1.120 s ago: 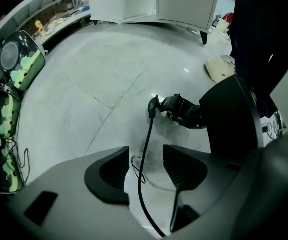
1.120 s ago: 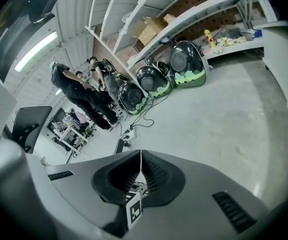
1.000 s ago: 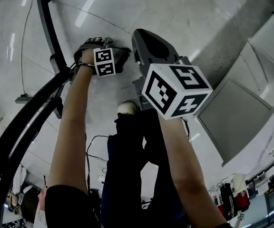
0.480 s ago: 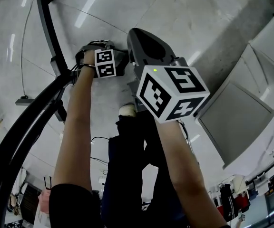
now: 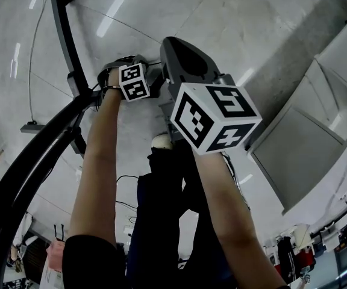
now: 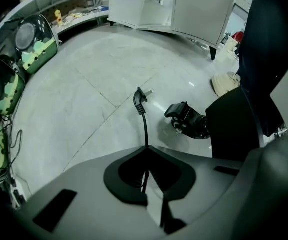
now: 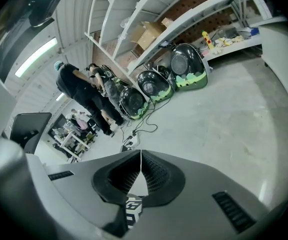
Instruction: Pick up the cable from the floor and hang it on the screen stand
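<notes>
Dim, edge-warped views, with ceiling-light glare streaking the glossy floor [image 5: 234,23].

The head camera looks steeply down past both forearms onto the glossy pale-grey concrete floor [image 5: 221,17]. The camera on the left tool [image 6: 146,149] points almost straight down along its closed jaws, close to that floor, with the thin black cable [image 6: 145,124] just ahead. It shares the person's pale shoe [image 6: 227,84] with the head view. The camera on the right tool [image 7: 140,153] faces outward across the room. Both tool cameras show the round black-and-green domed cases [image 7: 189,66].
</notes>
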Demonstrator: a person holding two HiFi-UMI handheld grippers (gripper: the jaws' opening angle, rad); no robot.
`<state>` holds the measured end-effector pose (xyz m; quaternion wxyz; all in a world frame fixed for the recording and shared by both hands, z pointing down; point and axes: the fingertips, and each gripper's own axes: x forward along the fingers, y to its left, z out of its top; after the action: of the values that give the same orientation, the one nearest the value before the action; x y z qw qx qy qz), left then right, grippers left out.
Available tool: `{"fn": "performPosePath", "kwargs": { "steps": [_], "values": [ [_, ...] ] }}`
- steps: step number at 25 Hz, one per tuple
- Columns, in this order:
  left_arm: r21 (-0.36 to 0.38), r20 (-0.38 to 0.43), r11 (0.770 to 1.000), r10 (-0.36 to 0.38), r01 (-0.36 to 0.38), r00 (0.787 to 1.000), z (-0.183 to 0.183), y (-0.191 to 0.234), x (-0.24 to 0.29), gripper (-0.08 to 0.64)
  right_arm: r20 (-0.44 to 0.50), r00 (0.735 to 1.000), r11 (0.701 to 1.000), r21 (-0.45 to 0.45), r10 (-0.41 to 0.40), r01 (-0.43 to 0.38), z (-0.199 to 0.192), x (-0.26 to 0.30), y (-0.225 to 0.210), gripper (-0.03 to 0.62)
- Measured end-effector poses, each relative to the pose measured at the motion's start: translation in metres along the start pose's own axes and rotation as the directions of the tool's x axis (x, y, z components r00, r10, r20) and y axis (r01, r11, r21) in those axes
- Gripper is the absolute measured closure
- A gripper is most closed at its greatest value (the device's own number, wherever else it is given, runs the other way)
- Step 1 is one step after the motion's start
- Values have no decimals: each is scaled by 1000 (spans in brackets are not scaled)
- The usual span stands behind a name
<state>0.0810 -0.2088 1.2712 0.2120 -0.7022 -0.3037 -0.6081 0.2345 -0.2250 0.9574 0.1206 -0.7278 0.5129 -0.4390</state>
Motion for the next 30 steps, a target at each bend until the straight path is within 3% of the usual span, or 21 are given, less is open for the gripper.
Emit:
{"fn": "performPosePath", "kwargs": {
  "steps": [5,9,11,18,23,30],
  "values": [
    [-51,29,997,54,-53,998,6,9,-30,548,29,999,999,31,-32,31,0,-12,-6,568],
    [-91,47,986,141,-137,989,12,26,-73,548,42,998,998,37,-43,42,-10,-21,-5,568],
    [-110,48,985,139,-133,989,10,19,-86,548,38,998,998,40,-43,41,-20,-26,-1,568],
    [-113,37,973,208,-202,977,12,12,-148,548,10,1000,995,98,-12,11,-60,-57,24,568],
    [-89,62,967,246,-240,967,18,3,-191,549,-52,998,997,74,-18,22,-85,-93,41,568],
    [-96,126,965,256,-245,958,42,-15,-249,548,-18,998,995,79,-67,68,-49,-128,44,568]
  ]
}}
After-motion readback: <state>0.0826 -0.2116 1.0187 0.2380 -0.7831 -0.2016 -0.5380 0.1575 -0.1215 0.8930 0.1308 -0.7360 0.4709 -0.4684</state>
